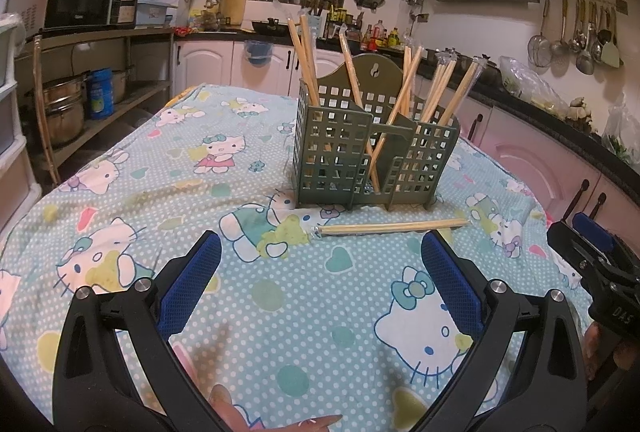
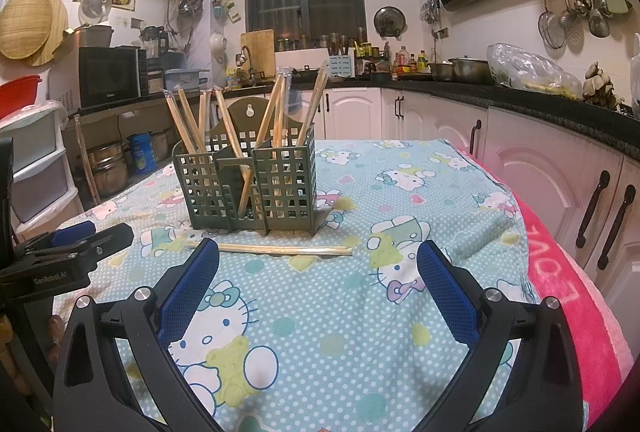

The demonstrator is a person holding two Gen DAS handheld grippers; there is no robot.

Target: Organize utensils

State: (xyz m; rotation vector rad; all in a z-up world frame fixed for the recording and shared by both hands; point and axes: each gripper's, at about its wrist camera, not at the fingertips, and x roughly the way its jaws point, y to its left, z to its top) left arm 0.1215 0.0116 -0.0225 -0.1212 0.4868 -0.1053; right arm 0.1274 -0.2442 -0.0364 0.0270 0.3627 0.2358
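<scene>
Left claw (image 1: 320, 252) wide open, holds nothing, low centre of its frame above the cloth (image 1: 200, 167) on the counter. Right claw (image 2: 318, 258) also wide open, holds nothing, low centre of its own frame.

Green caddy (image 1: 372, 147) stands upright, centre of the left view, centre-left of the right view (image 2: 248, 183). Wrapped chopstick pairs (image 1: 306, 59) lean out of its compartments at mixed angles; one pair slants down into the middle slot.

One wrapped pair (image 1: 394, 227) lies flat on the cloth just in front of the caddy, not touching it. In the right view this pair (image 2: 280, 250) runs roughly left-right, just beyond the claw's fingertips, near the left one.

Right claw shows at the right edge of the left view (image 1: 592, 256); left claw at the left edge of the right view (image 2: 72, 244).
</scene>
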